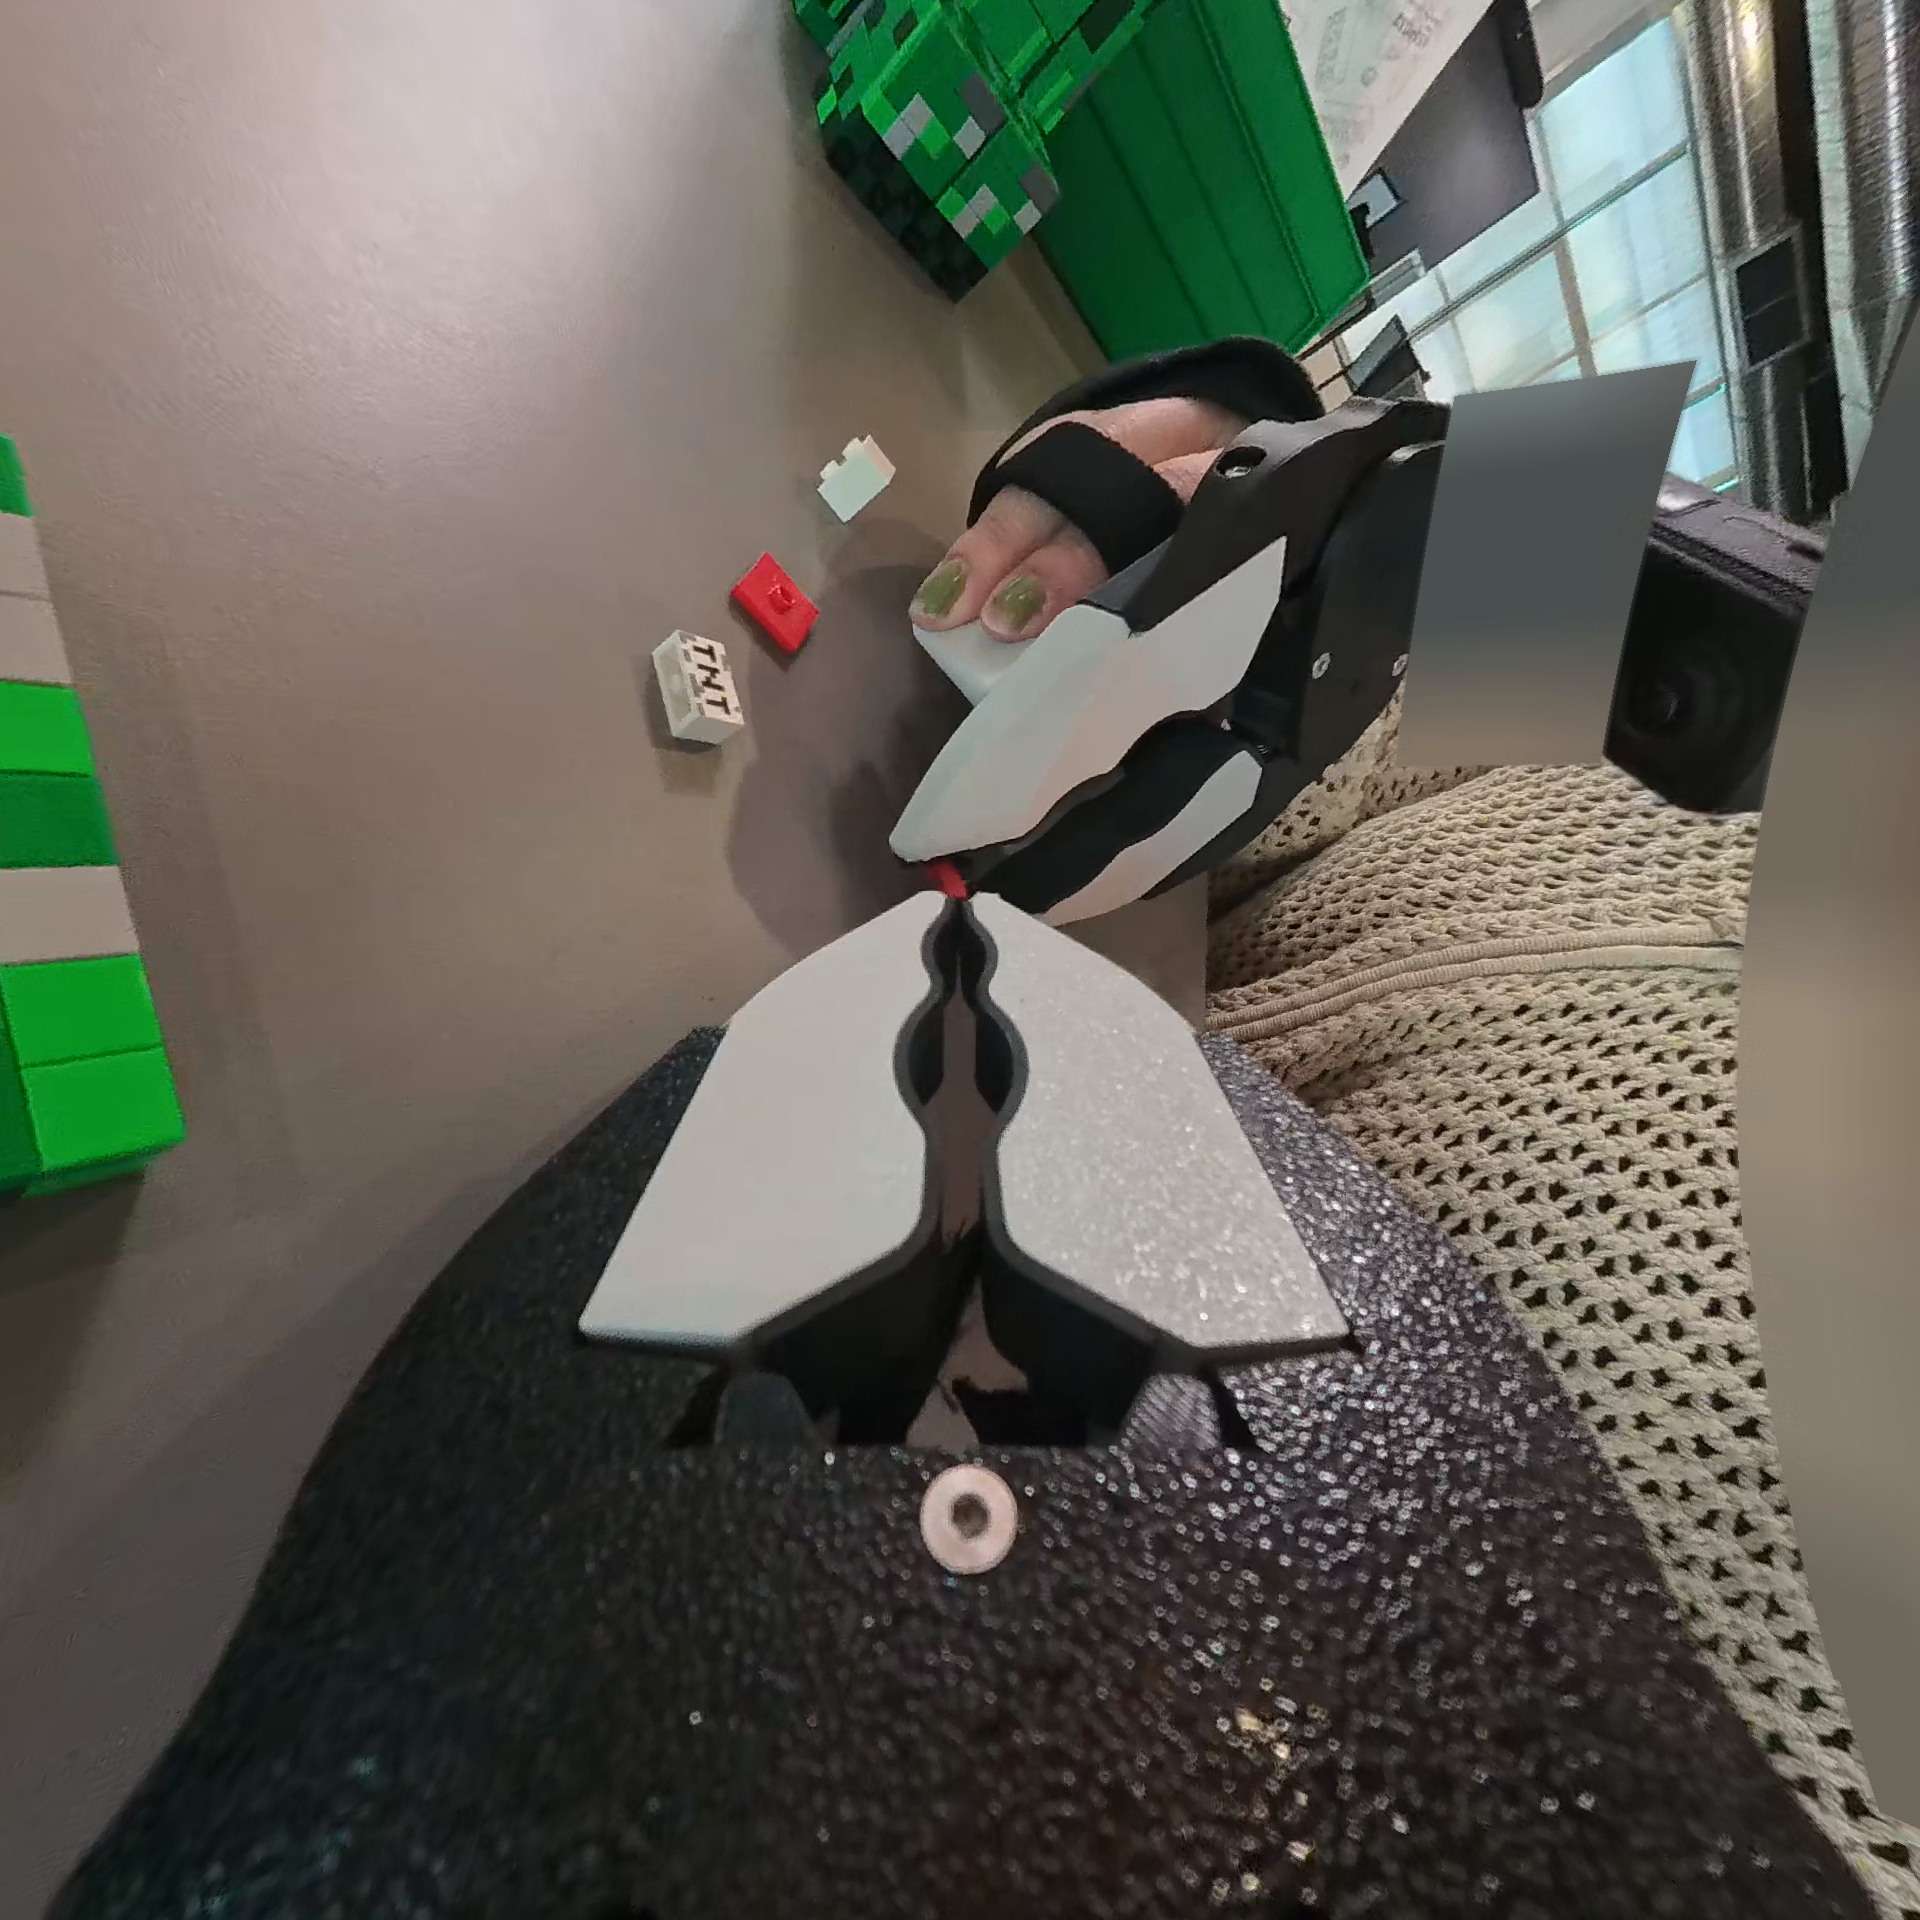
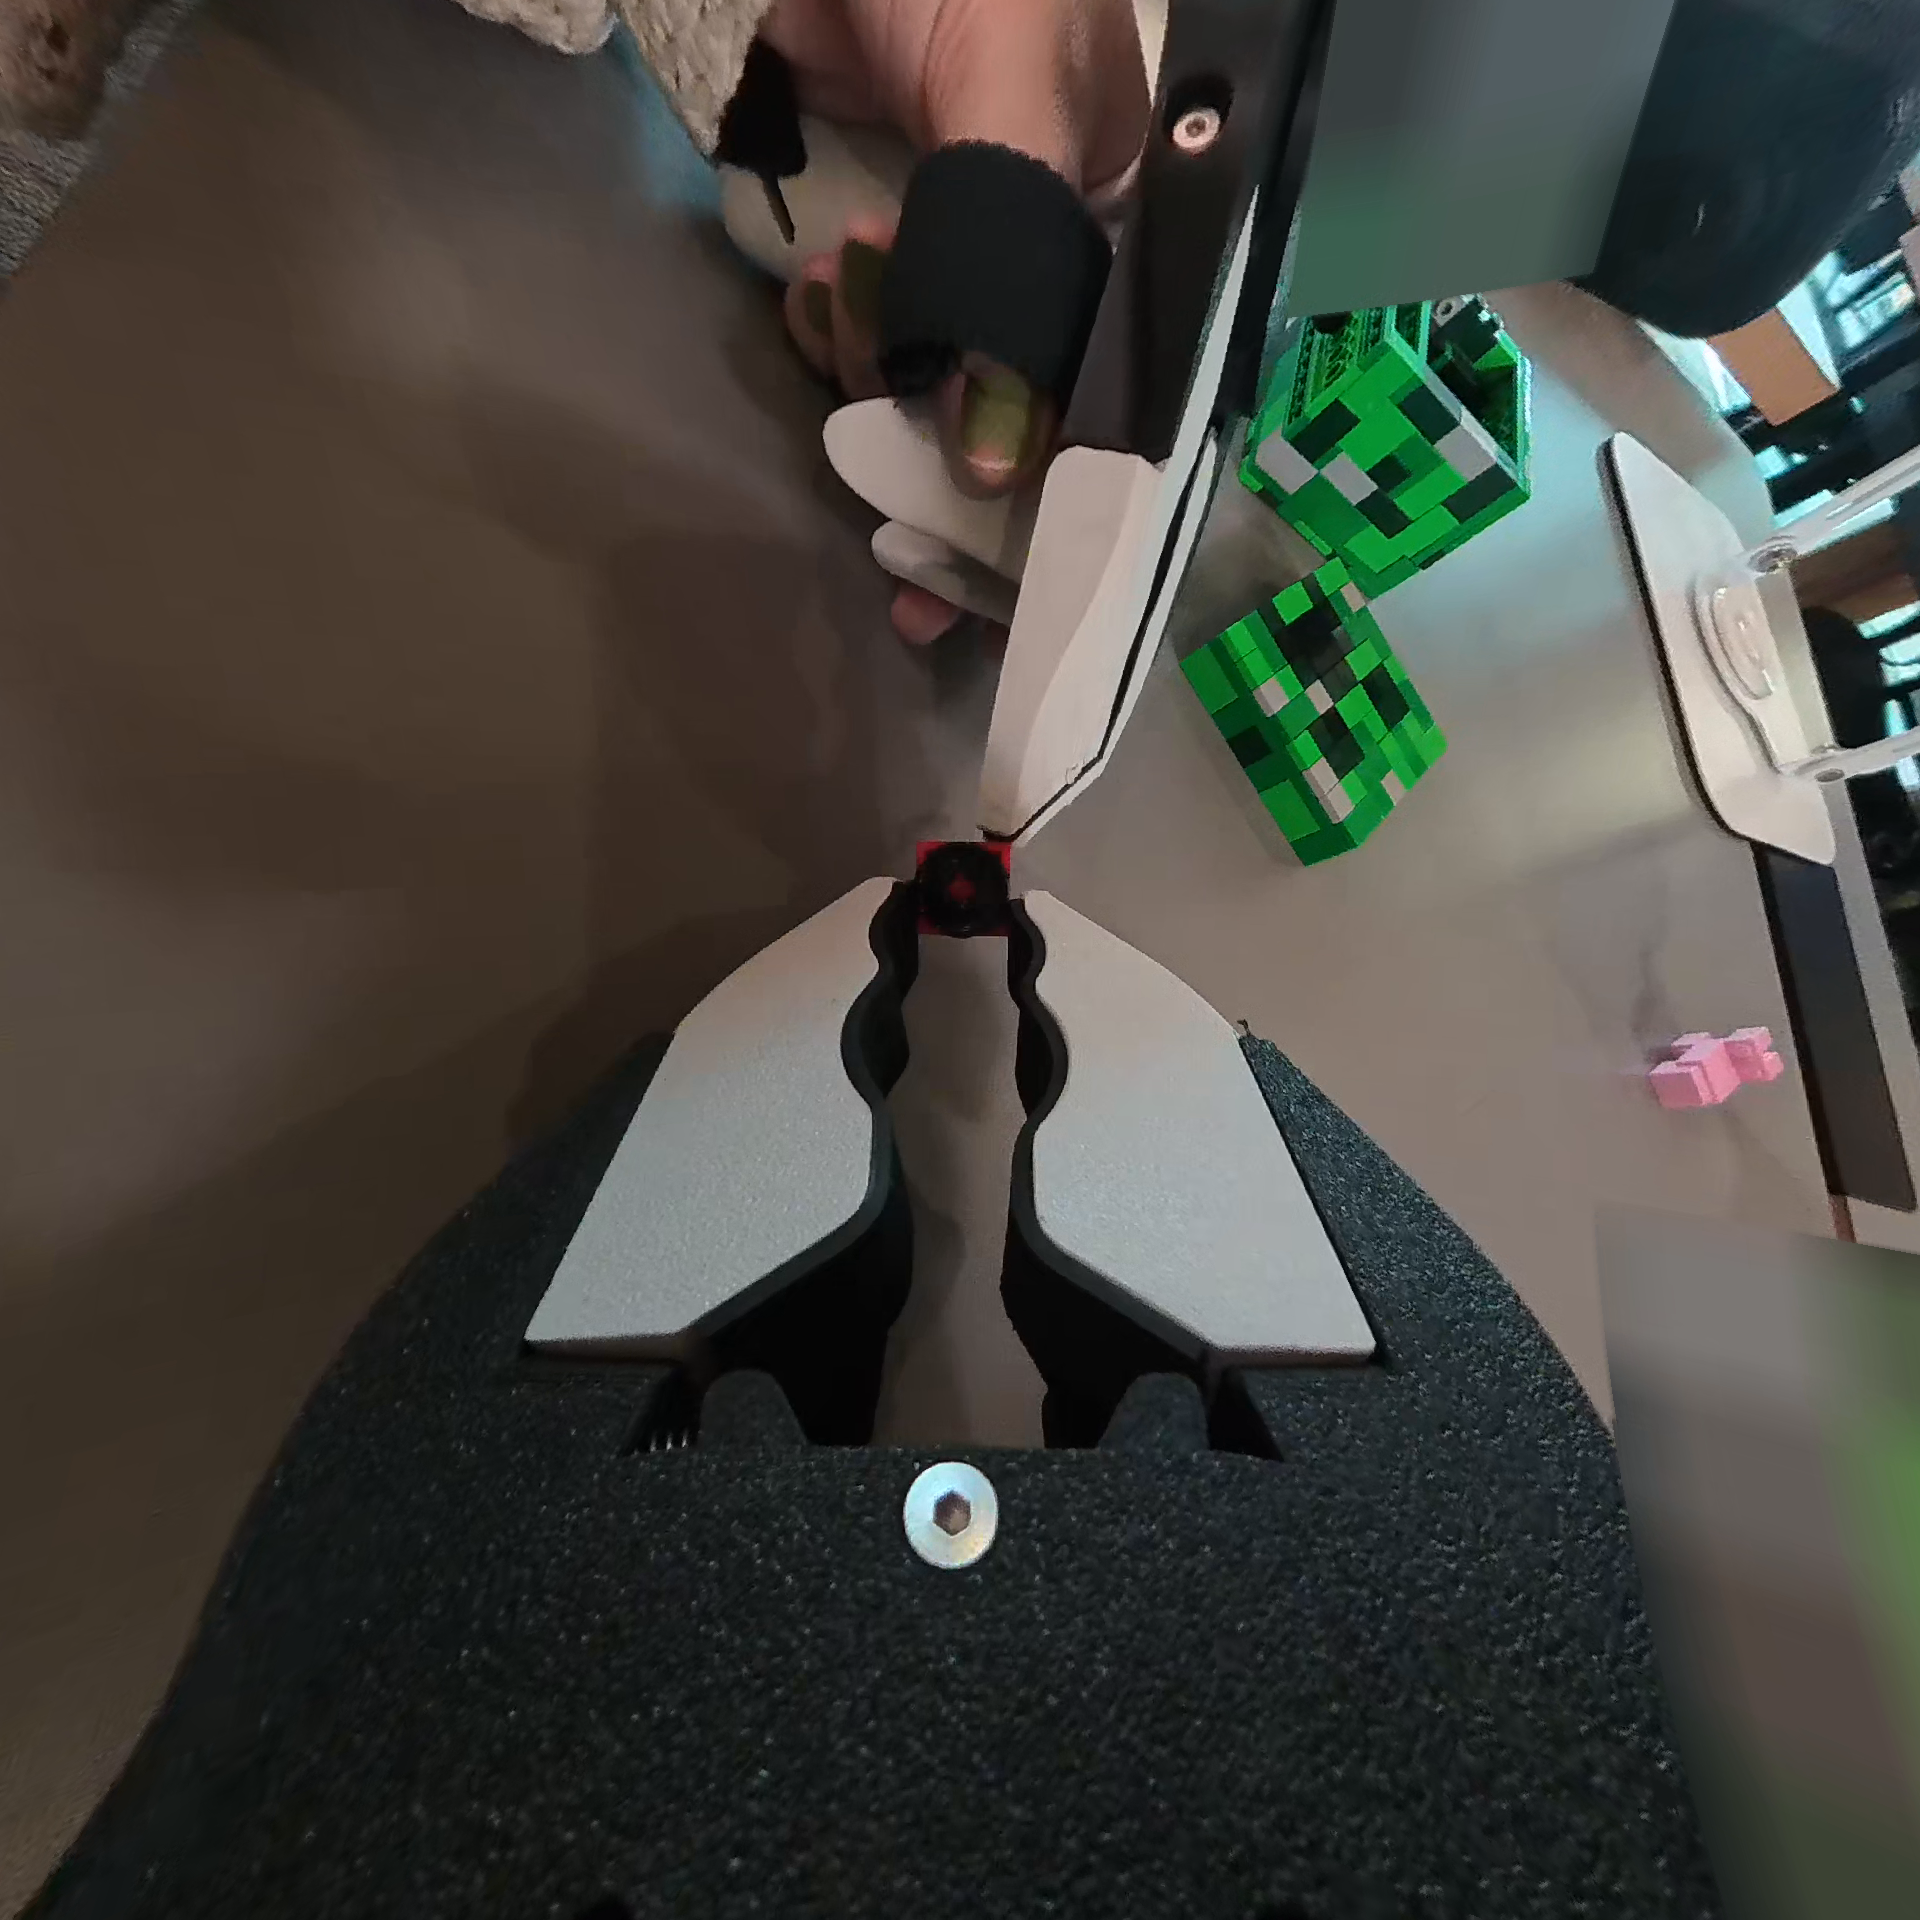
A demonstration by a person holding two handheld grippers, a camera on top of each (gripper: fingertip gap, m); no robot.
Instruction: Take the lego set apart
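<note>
My right gripper [image 2: 961, 902] is shut on a small red square piece with a black round part on it [image 2: 963, 896], held above the grey table. In the left wrist view that gripper [image 1: 943, 871] comes in from the right with the red piece [image 1: 948, 881] at its tips. My left gripper [image 1: 951, 909] is shut, and its tips touch the red piece. In the right wrist view it [image 2: 1003, 831] comes down from above onto the piece's top edge. I cannot tell whether it pinches that edge.
Loose on the table lie a white printed brick [image 1: 701, 691], a red plate [image 1: 774, 601] and a white brick [image 1: 855, 476]. Green pixelated lego blocks [image 2: 1387, 447] [image 2: 1314, 717], a green bin [image 1: 1195, 177], a pink piece [image 2: 1714, 1070] and a monitor stand base [image 2: 1704, 644] lie around. The grippers are tip to tip, or close to it. About 5 cm separates my right fingertips from the white printed brick [image 1: 701, 691].
</note>
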